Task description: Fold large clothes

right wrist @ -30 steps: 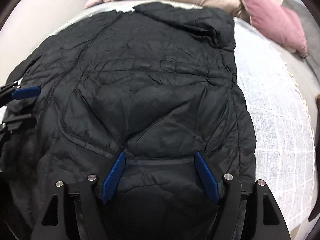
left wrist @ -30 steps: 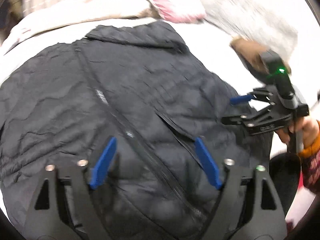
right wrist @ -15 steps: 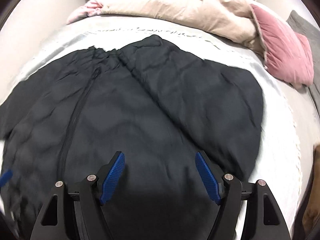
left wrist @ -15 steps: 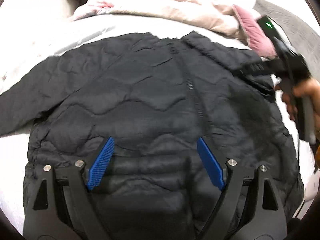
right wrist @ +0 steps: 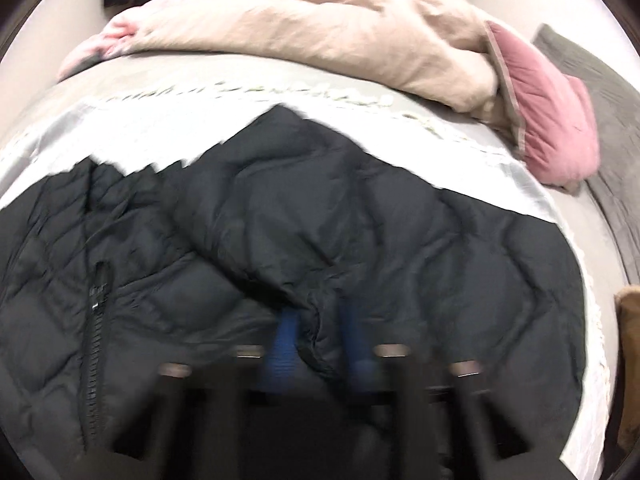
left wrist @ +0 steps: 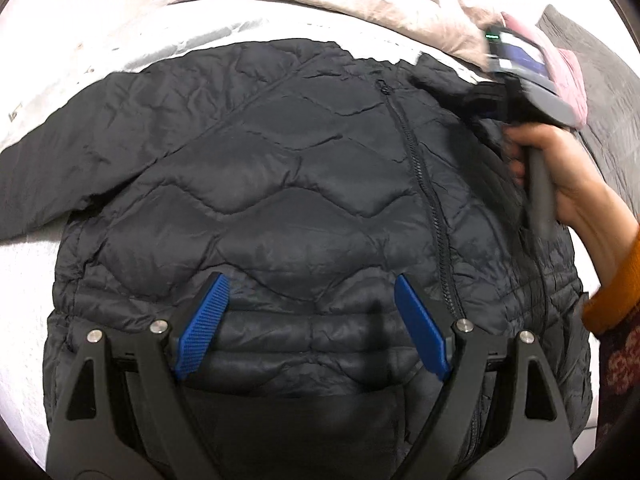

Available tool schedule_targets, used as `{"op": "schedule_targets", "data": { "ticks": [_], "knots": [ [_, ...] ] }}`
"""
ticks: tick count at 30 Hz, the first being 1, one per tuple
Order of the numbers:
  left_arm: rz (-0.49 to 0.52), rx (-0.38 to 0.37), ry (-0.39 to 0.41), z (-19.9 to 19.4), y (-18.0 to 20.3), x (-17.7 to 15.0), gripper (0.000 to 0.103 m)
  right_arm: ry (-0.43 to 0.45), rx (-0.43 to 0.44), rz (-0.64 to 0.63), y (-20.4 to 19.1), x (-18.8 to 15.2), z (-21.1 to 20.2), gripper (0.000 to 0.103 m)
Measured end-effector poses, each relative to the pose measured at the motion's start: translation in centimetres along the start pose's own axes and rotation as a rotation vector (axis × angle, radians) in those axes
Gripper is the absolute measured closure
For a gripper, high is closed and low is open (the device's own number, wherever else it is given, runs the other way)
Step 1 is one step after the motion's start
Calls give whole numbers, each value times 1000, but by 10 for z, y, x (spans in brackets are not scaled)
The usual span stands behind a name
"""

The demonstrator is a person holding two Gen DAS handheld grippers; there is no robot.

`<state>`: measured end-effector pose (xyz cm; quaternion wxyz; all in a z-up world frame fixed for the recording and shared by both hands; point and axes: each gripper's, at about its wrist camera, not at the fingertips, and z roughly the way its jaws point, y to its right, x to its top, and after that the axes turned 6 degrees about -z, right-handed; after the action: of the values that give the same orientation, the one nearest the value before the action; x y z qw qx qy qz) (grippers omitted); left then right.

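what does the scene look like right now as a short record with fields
garment: black quilted puffer jacket, spread zipper-side up
surface: bed with white sheet
left tongs: open, blue pads apart above the jacket's lower front, gripping nothing
right tongs: closed on a bunched fold of the jacket, image blurred
zipper: closed, running down the front
behind jacket: beige crumpled duvet, pink velvet pillow
fold state: one sleeve extends to the left edge in the left wrist view, unfolded
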<state>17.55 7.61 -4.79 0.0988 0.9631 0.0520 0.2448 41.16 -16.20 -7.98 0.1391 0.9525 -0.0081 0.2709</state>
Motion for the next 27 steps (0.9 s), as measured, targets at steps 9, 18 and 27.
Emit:
{"op": "schedule_targets", "data": {
  "ticks": [9, 18, 27],
  "knots": [
    [-42, -110, -20, -5, -1, -1, 18, 136, -121, 109, 131, -21, -81, 97],
    [3, -168, 19, -14, 17, -6, 18, 92, -143, 384, 297, -102, -115, 97],
    [14, -147, 3, -7, 19, -8, 18, -144, -4, 827, 424, -261, -54, 72]
  ]
}}
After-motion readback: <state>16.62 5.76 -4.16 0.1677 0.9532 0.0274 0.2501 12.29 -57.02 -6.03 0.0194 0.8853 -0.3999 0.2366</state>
